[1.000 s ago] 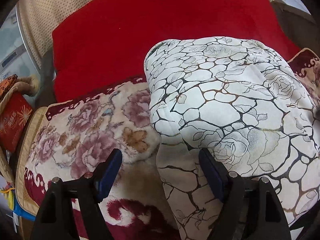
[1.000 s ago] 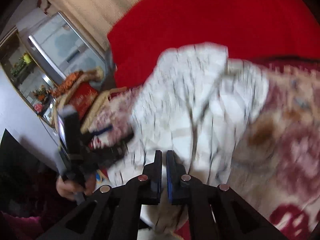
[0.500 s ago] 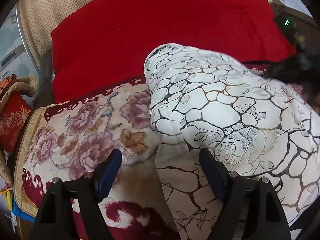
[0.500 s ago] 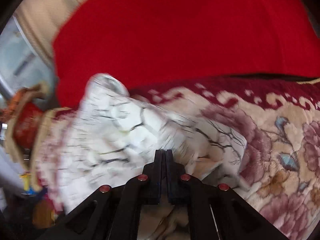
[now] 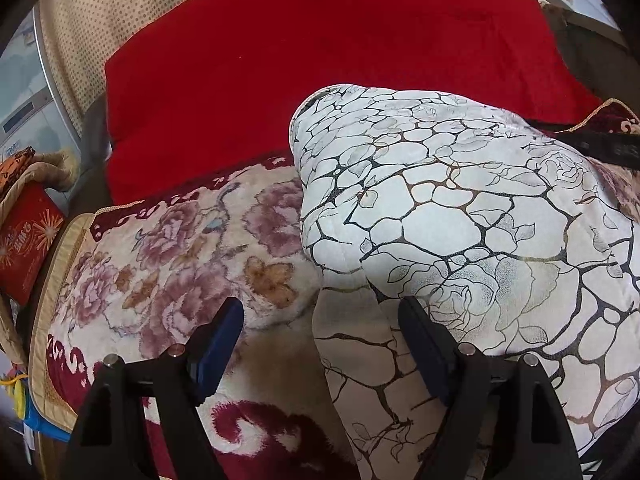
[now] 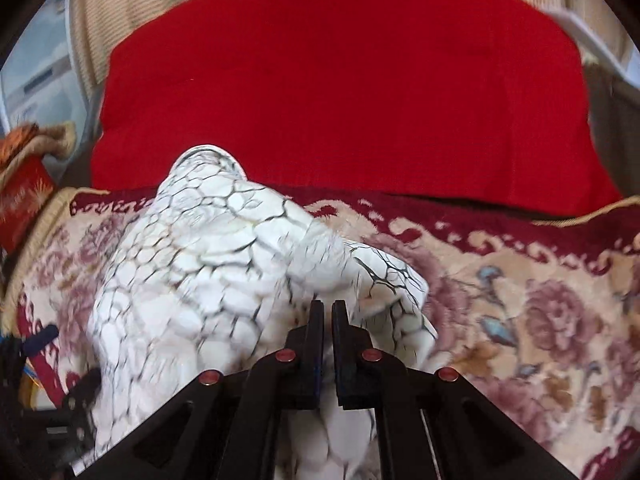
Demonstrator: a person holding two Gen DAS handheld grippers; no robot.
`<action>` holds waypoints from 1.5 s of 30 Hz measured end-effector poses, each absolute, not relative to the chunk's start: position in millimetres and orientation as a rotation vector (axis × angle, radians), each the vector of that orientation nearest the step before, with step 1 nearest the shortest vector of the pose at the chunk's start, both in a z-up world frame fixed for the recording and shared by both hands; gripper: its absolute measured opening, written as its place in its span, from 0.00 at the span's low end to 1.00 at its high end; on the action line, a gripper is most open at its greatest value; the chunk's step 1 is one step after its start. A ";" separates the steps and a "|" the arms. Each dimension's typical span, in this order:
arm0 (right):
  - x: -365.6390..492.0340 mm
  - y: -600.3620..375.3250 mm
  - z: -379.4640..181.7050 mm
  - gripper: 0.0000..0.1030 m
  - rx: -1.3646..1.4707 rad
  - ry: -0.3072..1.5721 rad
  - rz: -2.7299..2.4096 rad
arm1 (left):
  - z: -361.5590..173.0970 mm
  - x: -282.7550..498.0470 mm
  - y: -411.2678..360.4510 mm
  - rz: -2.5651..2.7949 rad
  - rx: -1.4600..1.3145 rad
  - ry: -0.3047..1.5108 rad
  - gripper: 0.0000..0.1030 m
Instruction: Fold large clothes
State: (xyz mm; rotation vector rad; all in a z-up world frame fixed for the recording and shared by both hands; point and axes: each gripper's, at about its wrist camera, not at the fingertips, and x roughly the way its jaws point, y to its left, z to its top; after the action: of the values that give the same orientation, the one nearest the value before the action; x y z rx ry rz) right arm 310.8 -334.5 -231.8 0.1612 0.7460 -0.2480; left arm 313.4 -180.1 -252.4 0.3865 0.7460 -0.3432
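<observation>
A large white garment (image 5: 440,216) with a black and gold crackle and rose print lies partly folded on a floral plush blanket (image 5: 168,256). My left gripper (image 5: 320,328) is open, its blue pads either side of a hanging strip of the garment. In the right wrist view the garment (image 6: 224,264) is bunched and blurred. My right gripper (image 6: 328,312) is shut on an edge of it and holds it above the blanket (image 6: 540,320). My left gripper (image 6: 48,360) shows at the lower left edge of the right wrist view.
A big red cushion (image 5: 320,64) stands behind the blanket, against a beige dotted backrest (image 5: 100,16). A red box (image 5: 24,240) in a basket sits at the left edge. A dark strap or remote-like object (image 5: 600,148) lies at the far right.
My right gripper has swung across the blanket with the garment's edge in it, folding the cloth over. The garment's top layer has settled flatter. My left gripper has stayed still and open.
</observation>
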 end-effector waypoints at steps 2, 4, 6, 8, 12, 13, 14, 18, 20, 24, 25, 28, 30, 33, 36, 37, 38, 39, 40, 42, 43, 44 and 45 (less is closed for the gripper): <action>303.7 -326.8 -230.7 0.06 0.135 0.741 -0.257 | -252.5 313.2 -180.1 -0.343 0.383 0.747 0.78; 296.6 -316.7 -230.5 0.06 0.092 0.737 -0.272 | -253.0 312.7 -180.0 -0.343 0.380 0.748 0.78; 293.0 -305.4 -232.6 0.06 0.037 0.732 -0.287 | -252.9 313.1 -179.8 -0.343 0.376 0.750 0.78; 291.3 -296.5 -236.6 0.06 -0.013 0.727 -0.301 | -253.2 313.9 -179.3 -0.342 0.372 0.752 0.78; 290.8 -289.9 -245.8 0.06 -0.069 0.727 -0.316 | -253.5 315.2 -179.4 -0.341 0.368 0.755 0.79; 291.0 -289.9 -247.6 0.06 -0.073 0.726 -0.318 | -253.6 315.5 -179.4 -0.341 0.368 0.755 0.79; 290.7 -289.2 -248.4 0.06 -0.078 0.724 -0.321 | -253.5 315.6 -179.3 -0.341 0.368 0.755 0.79; 291.8 -286.3 -250.7 0.06 -0.105 0.718 -0.328 | -253.8 316.3 -179.4 -0.342 0.366 0.758 0.79; 291.8 -285.8 -251.9 0.06 -0.109 0.716 -0.328 | -253.9 316.6 -179.5 -0.342 0.366 0.758 0.79; 292.8 -285.5 -256.1 0.06 -0.114 0.719 -0.326 | -255.2 318.1 -179.3 -0.344 0.359 0.760 0.80; 293.7 -285.6 -258.4 0.06 -0.118 0.722 -0.327 | -256.8 319.5 -179.7 -0.340 0.357 0.764 0.82; 298.1 -287.0 -268.6 0.06 -0.124 0.744 -0.321 | -259.6 322.2 -180.3 -0.340 0.355 0.774 0.83; 297.2 -289.4 -270.2 0.06 -0.110 0.745 -0.314 | -258.0 322.0 -179.4 -0.339 0.353 0.771 0.83; 290.9 -294.6 -260.3 0.06 -0.063 0.747 -0.300 | -253.3 318.7 -177.6 -0.328 0.356 0.754 0.83; 272.7 -293.7 -242.0 0.06 -0.012 0.712 -0.267 | -247.7 315.9 -174.2 -0.320 0.351 0.736 0.82; 265.4 -291.0 -236.9 0.06 -0.007 0.696 -0.254 | -246.0 315.5 -172.8 -0.319 0.347 0.731 0.82; 258.9 -288.2 -231.7 0.06 -0.003 0.681 -0.240 | -244.7 315.0 -171.9 -0.318 0.344 0.727 0.82; 252.6 -284.3 -226.1 0.06 0.001 0.666 -0.219 | -244.2 314.1 -171.9 -0.317 0.345 0.724 0.82; 247.3 -281.2 -222.9 0.06 0.004 0.655 -0.197 | -244.0 313.3 -172.2 -0.316 0.350 0.722 0.82; 238.0 -273.1 -218.1 0.06 0.003 0.637 -0.166 | -245.4 312.6 -173.3 -0.315 0.361 0.724 0.82; 233.8 -269.6 -217.5 0.06 0.001 0.631 -0.156 | -245.9 312.6 -173.4 -0.315 0.364 0.725 0.82; 229.9 -265.8 -218.0 0.06 0.000 0.630 -0.142 | -246.1 312.5 -173.2 -0.315 0.365 0.726 0.82; 226.9 -261.8 -222.2 0.06 0.000 0.641 -0.122 | -246.1 312.6 -173.1 -0.315 0.365 0.725 0.82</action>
State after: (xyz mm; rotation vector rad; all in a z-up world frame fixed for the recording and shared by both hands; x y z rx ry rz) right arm 226.9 -261.8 -222.2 0.0004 0.6414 -0.1220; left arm 312.6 -173.1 -246.1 0.3649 0.7254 -0.3151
